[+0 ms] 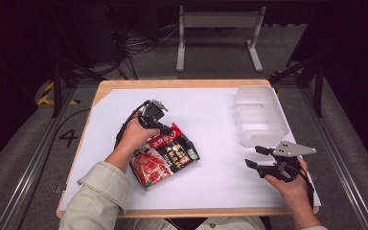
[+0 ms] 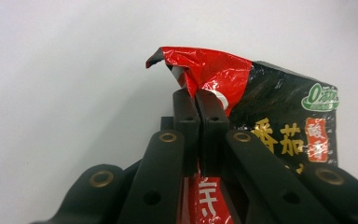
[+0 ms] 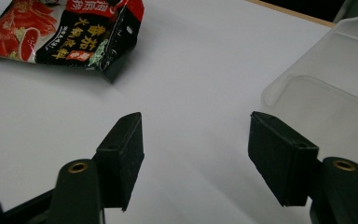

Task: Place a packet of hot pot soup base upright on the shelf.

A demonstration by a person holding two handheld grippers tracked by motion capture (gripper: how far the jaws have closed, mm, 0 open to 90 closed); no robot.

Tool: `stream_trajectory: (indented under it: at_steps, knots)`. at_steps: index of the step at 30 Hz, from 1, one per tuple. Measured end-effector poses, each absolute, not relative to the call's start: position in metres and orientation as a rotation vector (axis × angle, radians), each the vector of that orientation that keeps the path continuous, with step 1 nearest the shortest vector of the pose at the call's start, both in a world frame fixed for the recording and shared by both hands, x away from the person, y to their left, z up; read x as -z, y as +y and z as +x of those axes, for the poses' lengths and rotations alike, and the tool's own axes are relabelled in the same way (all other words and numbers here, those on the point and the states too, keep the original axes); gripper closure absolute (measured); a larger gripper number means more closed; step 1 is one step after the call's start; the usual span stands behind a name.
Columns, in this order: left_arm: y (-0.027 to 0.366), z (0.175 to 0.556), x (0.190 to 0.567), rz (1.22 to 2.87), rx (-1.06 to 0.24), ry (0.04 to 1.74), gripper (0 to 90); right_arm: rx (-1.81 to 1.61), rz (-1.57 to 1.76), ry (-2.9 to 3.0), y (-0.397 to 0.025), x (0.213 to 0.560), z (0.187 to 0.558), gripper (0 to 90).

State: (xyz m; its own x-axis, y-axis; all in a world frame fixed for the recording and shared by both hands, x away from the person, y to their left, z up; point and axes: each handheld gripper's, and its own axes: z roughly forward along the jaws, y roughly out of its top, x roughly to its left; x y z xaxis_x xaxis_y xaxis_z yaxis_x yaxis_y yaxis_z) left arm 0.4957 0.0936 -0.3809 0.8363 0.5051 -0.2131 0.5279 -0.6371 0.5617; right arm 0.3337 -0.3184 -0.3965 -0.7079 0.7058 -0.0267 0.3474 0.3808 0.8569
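A red and black snack packet [image 1: 165,155] with yellow lettering lies on the white sheet [image 1: 211,124] left of the middle. My left gripper [image 1: 165,128] is shut on the packet's top red edge [image 2: 205,74], its jaws pressed together around the foil. The far end of the packet looks slightly lifted. My right gripper [image 1: 258,156] stands open near the front right, nothing between its jaws, aimed across the sheet toward the packet [image 3: 70,32]. Its fingertips [image 3: 123,154] hover over bare white sheet.
A clear plastic tub [image 1: 260,115] sits at the back right, just beyond the right gripper; its rim [image 3: 307,79] is close to the right jaw. The wooden table edge [image 1: 172,83] frames the sheet. A grey metal stand [image 1: 218,28] is on the floor behind.
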Motion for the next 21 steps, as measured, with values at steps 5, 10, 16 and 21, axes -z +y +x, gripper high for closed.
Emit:
stream_trajectory:
  at_steps: [5,10,16,21]
  knots:
    - [0.098,0.483,0.363,2.359,0.008,0.719,88.8,-1.26,0.907,2.258,-0.318,0.397,0.334,35.6]
    - [0.107,0.47,0.346,2.317,-0.02,0.68,89.0,-1.258,0.913,2.261,-0.317,0.397,0.336,35.8]
    - [0.118,0.454,0.33,2.275,-0.042,0.643,89.2,-1.268,0.906,2.268,-0.313,0.398,0.337,36.3]
    - [0.125,0.439,0.315,2.222,-0.107,0.602,89.2,-1.273,0.905,2.272,-0.313,0.398,0.338,36.4]
